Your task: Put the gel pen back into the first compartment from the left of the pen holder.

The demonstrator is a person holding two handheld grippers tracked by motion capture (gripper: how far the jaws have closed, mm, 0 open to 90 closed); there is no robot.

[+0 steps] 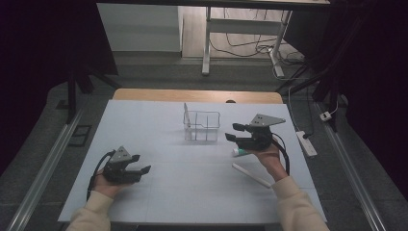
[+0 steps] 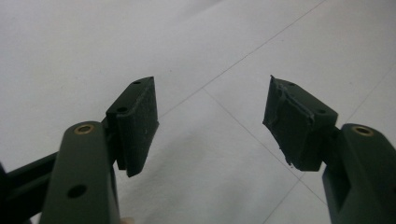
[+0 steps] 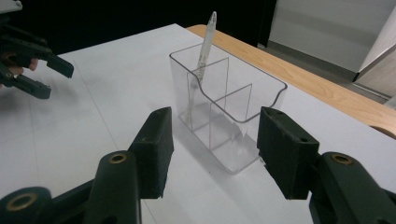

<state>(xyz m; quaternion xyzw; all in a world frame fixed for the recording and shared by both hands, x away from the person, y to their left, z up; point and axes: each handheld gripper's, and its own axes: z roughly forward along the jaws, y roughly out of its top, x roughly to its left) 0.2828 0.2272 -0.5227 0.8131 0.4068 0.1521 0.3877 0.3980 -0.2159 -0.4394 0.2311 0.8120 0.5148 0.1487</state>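
From the high view, I hold my left gripper (image 1: 139,164) low over the near left part of the white table (image 1: 159,187), its jaws spread with nothing between them. My right gripper (image 1: 234,132) hovers at the right, jaws apart and empty too, just to the right of the clear organizer (image 1: 202,126) that stands near the middle of the far half. A white pen (image 1: 186,114) stands tilted in the organizer's left end. Under my right hand lies a small tube (image 1: 239,152) with a green cap, and nearer to me a white stick (image 1: 251,174) lies slantwise on the table.

In my left gripper view, the two black jaws stand wide apart over bare table (image 2: 219,154), released, gripping nothing.

In my right gripper view, the jaws are parted and the organizer (image 3: 233,116) sits ahead between them, untouched. The pen (image 3: 204,46) leans in its far-left compartment. My left gripper (image 3: 53,77) shows at the upper left, well apart.
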